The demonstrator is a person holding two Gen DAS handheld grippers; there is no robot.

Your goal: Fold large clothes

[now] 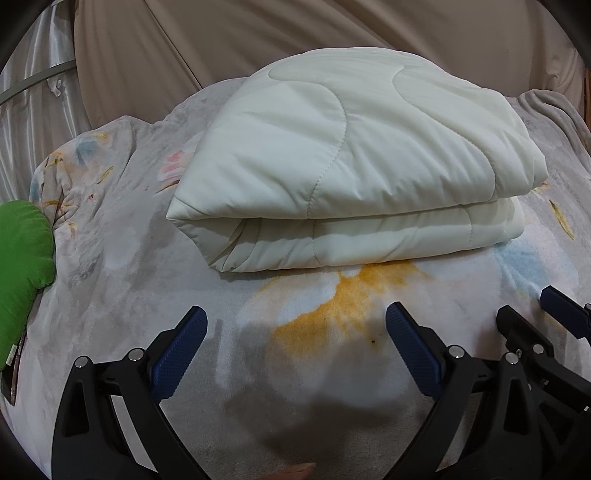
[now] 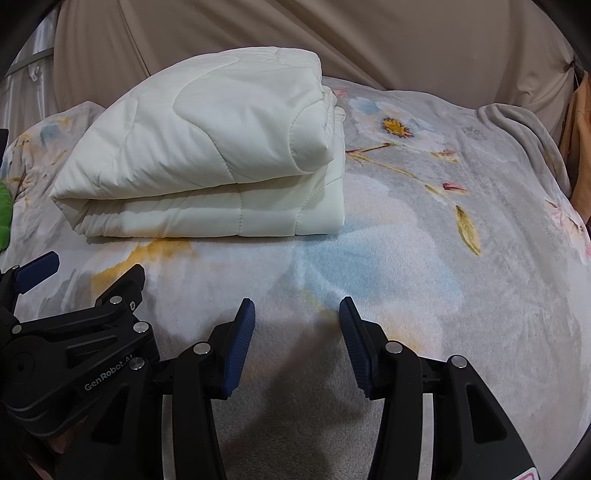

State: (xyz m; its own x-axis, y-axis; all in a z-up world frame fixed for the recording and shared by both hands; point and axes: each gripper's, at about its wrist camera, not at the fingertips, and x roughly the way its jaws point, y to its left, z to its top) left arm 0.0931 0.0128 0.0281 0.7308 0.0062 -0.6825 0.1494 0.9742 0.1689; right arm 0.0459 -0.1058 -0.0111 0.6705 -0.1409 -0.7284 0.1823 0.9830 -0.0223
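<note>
Since nothing is gripped, the left gripper (image 1: 295, 328) and right gripper (image 2: 297, 317) are held spread apart over the grey floral fleece blanket (image 2: 424, 266); beyond, the cream quilted comforter (image 1: 347, 158) lies folded, seemingly finished, before beige drapery (image 1: 332, 29).

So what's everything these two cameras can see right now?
quilt: one, cream white, folded into a thick bundle, lying on the blanket ahead of both grippers
blanket: one, grey with blue, yellow and pink flowers, spread under everything
cushion: one, bright green, on the blanket's left edge
curtain: beige fabric hanging behind the bed
silvery drape: one, far left in the left view
orange cloth: one, partly seen at the right edge
left gripper: one, black with blue pads, open, holding nothing, short of the quilt
right gripper: one, black with blue pads, open, holding nothing, beside the left one
</note>
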